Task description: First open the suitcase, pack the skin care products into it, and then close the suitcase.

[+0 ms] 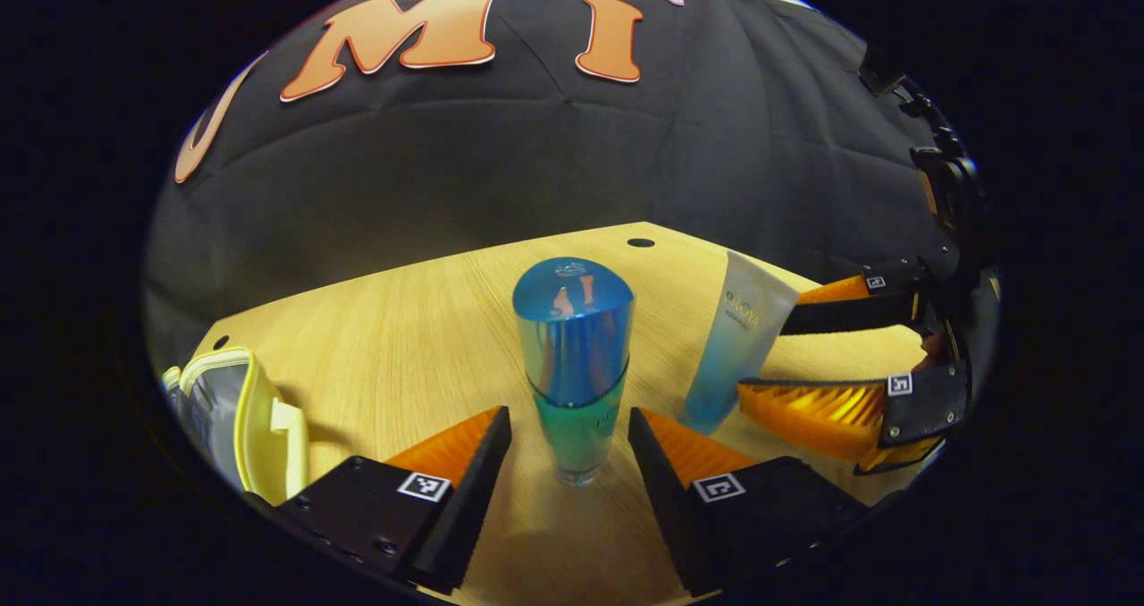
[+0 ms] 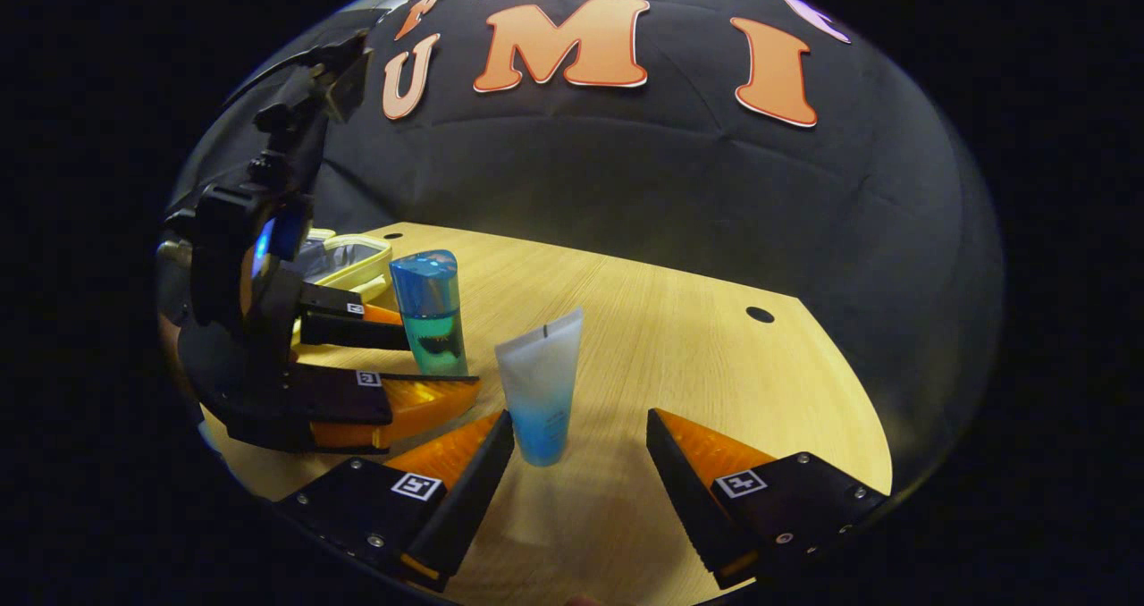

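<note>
In the left gripper view, the left gripper (image 1: 569, 450) sits at 6 o'clock with its fingers spread wide, one on each side of the bottle (image 1: 574, 365) and apart from it, so it holds nothing. The bottle stands upright on the desk (image 1: 420, 320), blue-capped over a green body, its base between the fingertips. Just beyond it at 3 o'clock the tube (image 1: 737, 342) stands on its cap, tilted slightly, with the right gripper (image 1: 761, 356) reaching in from the right edge, one finger above and one below the tube's lower part; whether they touch it cannot be told here. At 8 o'clock, near the desk's edge, lies the pale yellow case (image 1: 237, 414) with a clear panel. In the right gripper view, the right gripper (image 2: 579, 450) at 6 o'clock is wide open and holds nothing; the tube (image 2: 542, 387) stands just beside its left finger, well clear of the right one. Farther off toward 10 o'clock the bottle (image 2: 431, 311) stands between the left gripper's (image 2: 420, 360) open fingers, and beyond that the case (image 2: 353, 262) rests at the desk's (image 2: 697, 356) far left.
</note>
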`<state>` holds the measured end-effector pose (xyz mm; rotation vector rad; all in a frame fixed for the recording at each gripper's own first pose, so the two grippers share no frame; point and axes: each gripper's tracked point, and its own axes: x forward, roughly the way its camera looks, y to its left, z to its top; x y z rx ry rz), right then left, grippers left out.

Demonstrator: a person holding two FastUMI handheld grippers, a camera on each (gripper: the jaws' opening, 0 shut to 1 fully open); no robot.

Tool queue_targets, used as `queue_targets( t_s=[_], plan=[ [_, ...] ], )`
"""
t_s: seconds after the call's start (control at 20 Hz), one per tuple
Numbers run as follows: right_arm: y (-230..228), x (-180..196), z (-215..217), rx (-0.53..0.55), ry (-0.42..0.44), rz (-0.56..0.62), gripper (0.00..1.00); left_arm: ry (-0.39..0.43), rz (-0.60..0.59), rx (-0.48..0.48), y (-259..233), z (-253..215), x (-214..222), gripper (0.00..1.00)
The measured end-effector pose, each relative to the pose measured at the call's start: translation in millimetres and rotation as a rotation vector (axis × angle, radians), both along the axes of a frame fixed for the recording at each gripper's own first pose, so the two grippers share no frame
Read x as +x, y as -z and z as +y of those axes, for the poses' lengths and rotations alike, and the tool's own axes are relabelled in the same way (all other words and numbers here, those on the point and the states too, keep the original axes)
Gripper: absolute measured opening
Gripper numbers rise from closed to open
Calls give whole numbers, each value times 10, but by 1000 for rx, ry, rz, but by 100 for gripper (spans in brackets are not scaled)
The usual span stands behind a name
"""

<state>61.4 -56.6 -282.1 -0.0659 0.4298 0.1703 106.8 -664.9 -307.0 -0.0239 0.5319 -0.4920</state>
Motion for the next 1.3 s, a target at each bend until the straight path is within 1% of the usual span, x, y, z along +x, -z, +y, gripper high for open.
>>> queue_targets(
  t_s=[0.05, 0.1, 0.15, 0.2, 0.25, 0.5, 0.6, 0.65, 0.8, 0.85, 0.9, 0.95, 1.15, 1.3],
  plan=[
    [29, 20, 9, 9, -4, 3, 96, 0, 0, -5, 6, -4, 34, 74],
    [64, 39, 14, 15, -6, 9, 95, -1, -18, -26, -32, -42, 109, 67],
    [90, 59, 24, 22, -7, 14, 95, 2, -18, -26, -37, -68, 118, 53],
    [108, 70, 28, 29, -6, 18, 96, -4, -19, -17, -94, -40, 105, 51],
    [113, 101, 34, 40, -4, 17, 95, -14, -19, -20, -23, -73, 162, 46],
    [202, 188, 109, 65, -11, 33, 95, -29, 2, -30, -42, -27, 109, 46],
    [248, 210, 173, 89, -17, 51, 87, -44, 5, -30, -45, 7, 126, 44],
    [242, 240, 192, 100, -16, 49, 80, -47, 9, -30, -46, 38, 102, 42],
    [223, 278, 234, 116, -14, 38, 68, -65, 12, -37, -71, 111, 96, 41],
    [192, 279, 214, 114, -3, 33, 57, -73, 8, -36, -96, 136, 116, 42],
    [206, 293, 242, 124, -14, 38, 43, -79, 5, -35, -129, 154, 139, 42],
    [197, 300, 246, 125, -14, 39, 47, -86, -1, -34, -157, 182, 143, 42],
    [80, 304, 251, 159, -5, 41, 46, -118, -23, -44, -306, 343, 173, 42],
    [-113, 284, 276, 153, -22, 19, 46, -158, -38, -38, -507, 531, 175, 42]
  ],
)
